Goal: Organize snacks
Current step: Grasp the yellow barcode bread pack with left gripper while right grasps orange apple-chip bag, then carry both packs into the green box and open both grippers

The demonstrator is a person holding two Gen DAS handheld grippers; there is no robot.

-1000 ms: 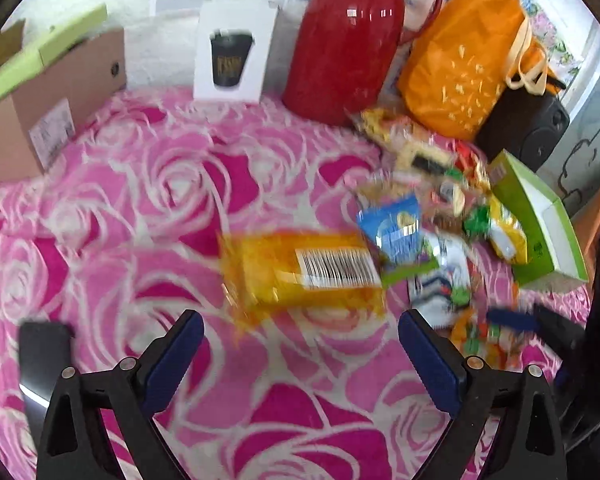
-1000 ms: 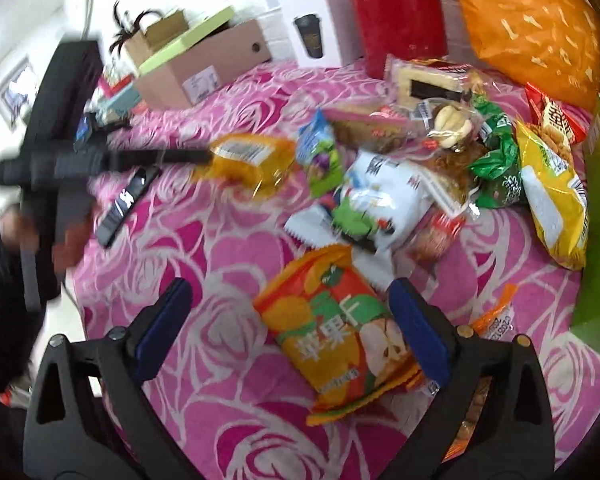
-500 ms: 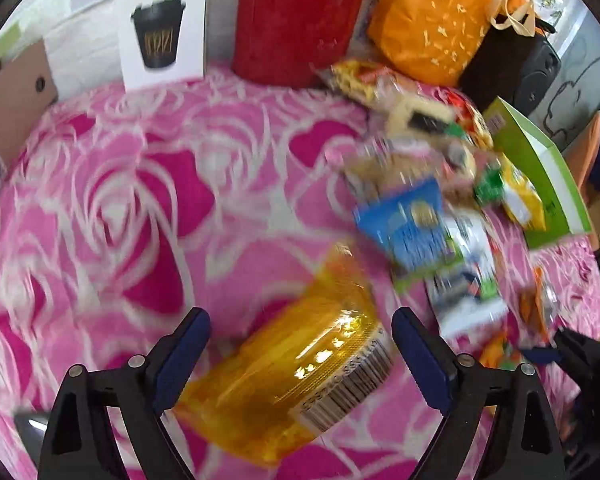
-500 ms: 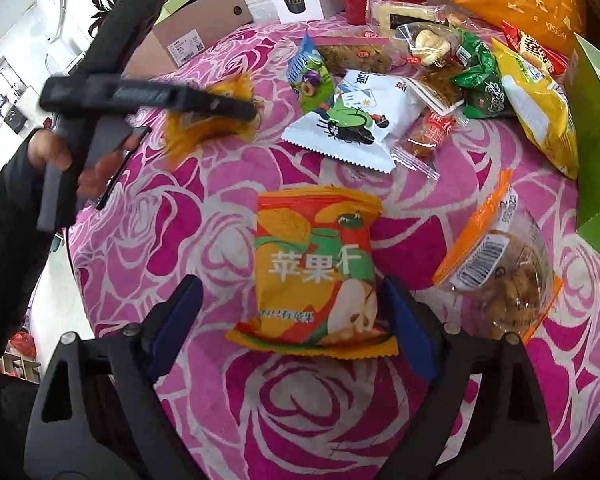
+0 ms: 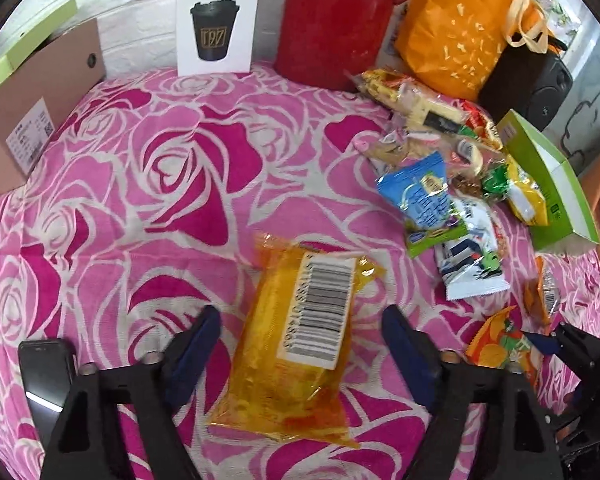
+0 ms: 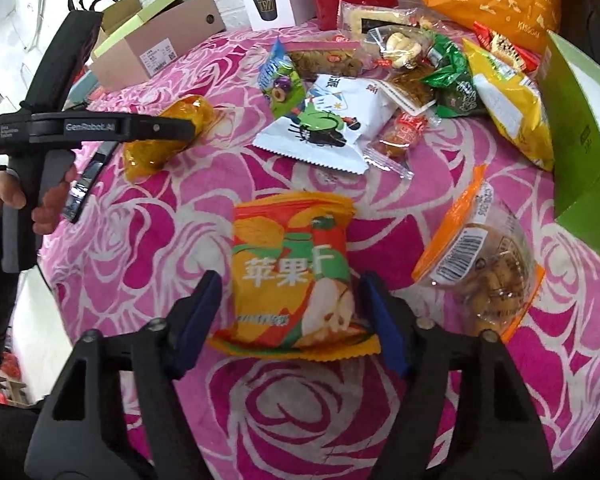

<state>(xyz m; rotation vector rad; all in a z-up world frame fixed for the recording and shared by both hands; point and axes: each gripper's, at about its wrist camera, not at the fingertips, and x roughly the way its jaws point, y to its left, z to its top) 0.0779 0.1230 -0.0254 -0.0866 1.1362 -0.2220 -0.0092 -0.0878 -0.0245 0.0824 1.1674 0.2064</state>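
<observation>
Step in hand: both grippers are lining up on separate snack packets, so this is judged to be the approach before two pickups; neither packet is gripped yet.

Left gripper (image 5: 300, 344): its fingers (image 5: 196, 344) are standing wide apart, straddling the lower half of the yellow packet (image 5: 296, 340). A clear gap is showing on each side, and no contact is visible.

Yellow packet: it is lying flat on the pink rose-patterned surface (image 5: 160, 184), barcode label up, set apart from the main pile.

Right gripper (image 6: 292, 316): its fingers (image 6: 200, 312) are also spread wide, framing the lower part of the apple-chip packet (image 6: 296, 276). The right-hand finger is sitting just beside the packet's edge; whether it is touching cannot be told.

Apple-chip packet: it is lying flat near the front edge of the surface, with the clear bag of biscuits (image 6: 484, 276) near it on the right.

Snack pile (image 6: 384, 96): the remaining packets are lying heaped toward the back right, beside the green box (image 6: 576, 128).

Next move: each pair of fingers is needing to close on its packet's width, gently, since the puffy film is likely to crumple or slip. The destination is judged to be the green box, though the pictures are not confirming this.

Bystanders: a dark phone (image 5: 44, 376) is lying beside the left gripper.
</observation>
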